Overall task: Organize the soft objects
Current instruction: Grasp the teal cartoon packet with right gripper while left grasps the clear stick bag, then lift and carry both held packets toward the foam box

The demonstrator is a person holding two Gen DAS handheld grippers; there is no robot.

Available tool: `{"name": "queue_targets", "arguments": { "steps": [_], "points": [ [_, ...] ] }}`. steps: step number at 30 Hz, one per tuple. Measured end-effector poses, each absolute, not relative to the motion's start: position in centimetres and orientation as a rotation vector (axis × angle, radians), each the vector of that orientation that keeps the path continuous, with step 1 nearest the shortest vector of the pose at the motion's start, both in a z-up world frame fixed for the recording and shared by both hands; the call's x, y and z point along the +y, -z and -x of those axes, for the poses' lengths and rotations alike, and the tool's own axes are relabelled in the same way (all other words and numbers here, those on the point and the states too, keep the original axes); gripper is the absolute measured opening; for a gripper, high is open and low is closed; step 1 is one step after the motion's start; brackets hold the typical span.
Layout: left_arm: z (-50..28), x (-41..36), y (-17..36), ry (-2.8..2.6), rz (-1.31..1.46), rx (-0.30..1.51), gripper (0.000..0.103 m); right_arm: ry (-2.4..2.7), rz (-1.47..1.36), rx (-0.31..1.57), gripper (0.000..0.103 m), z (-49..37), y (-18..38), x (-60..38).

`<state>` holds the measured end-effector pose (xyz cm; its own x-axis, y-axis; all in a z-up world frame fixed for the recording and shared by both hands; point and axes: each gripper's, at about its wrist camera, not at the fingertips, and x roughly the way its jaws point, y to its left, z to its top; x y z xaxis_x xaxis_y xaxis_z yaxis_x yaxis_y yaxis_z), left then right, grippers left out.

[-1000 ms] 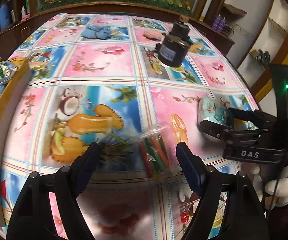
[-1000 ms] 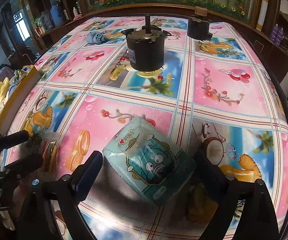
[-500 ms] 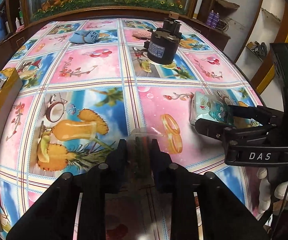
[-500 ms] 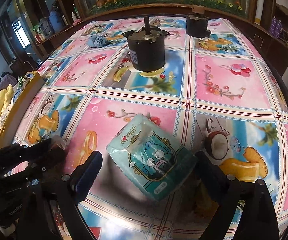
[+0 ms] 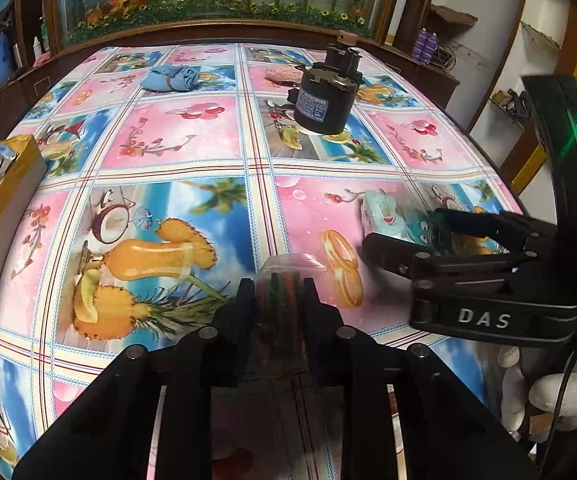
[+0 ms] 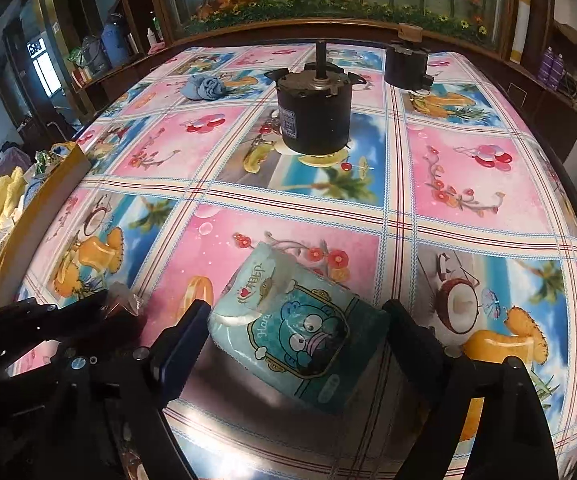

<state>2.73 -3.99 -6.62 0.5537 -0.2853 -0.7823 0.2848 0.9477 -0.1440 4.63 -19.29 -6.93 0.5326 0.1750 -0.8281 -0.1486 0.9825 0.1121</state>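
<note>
two-handed pickup over a counter [image 5: 192, 152] covered with a fruit-print cloth, places given relative to the black motor [image 6: 314, 114] standing upright near the middle. the left hand-held gripper [image 5: 276, 292] is pressed together on a clear plastic bag of red and green sticks [image 5: 282, 280], which sits well nearer the camera than the motor and slightly to its left; the pinch appears chosen so that the limp bag can be lifted by its bunched middle rather than slide out. the right hand-held gripper [image 6: 294, 324] is spread, one finger on either side of the teal tissue pack [image 6: 292, 328], which lies flat and skewed on the cloth on the near side of the motor; whether the pads already touch the wrapper cannot be told, so the grip is judged not yet made, the wide stance suiting the pack's broad, squashy body. in the left wrist view the right hand-held gripper [image 5: 408, 236] shows from the side, held by a white-gloved hand [image 5: 552, 396], with the tissue pack [image 5: 388, 212] between its fingers. a yellow-edged box [image 6: 44, 188], far left of the motor at the counter's edge, already holds soft items and is the likely destination. a blue cloth [image 6: 204, 88] lies beyond and left of the motor, a second, smaller motor [image 6: 406, 66] beyond and to its right
</note>
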Motion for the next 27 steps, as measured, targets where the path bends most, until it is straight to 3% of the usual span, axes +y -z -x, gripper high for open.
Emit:
{"name": "queue_targets", "arguments": {
  "steps": [13, 21, 27],
  "points": [
    [-1.0, -1.0, 3.6, 0.335, 0.1, 0.855, 0.019, -0.239, -0.119, 0.947, 0.077, -3.2, 5.3, -20.2],
    [-0.3, 0.2, 3.9, 0.329, 0.133, 0.864, 0.019, -0.22, 0.011, 1.012, 0.09, -3.5, 7.1, -18.0],
    [0.3, 1.1, 3.5, 0.323, 0.154, 0.851, 0.019, -0.23, -0.019, 0.989, 0.08, -2.9, 6.5, -18.3]
  ]
}}
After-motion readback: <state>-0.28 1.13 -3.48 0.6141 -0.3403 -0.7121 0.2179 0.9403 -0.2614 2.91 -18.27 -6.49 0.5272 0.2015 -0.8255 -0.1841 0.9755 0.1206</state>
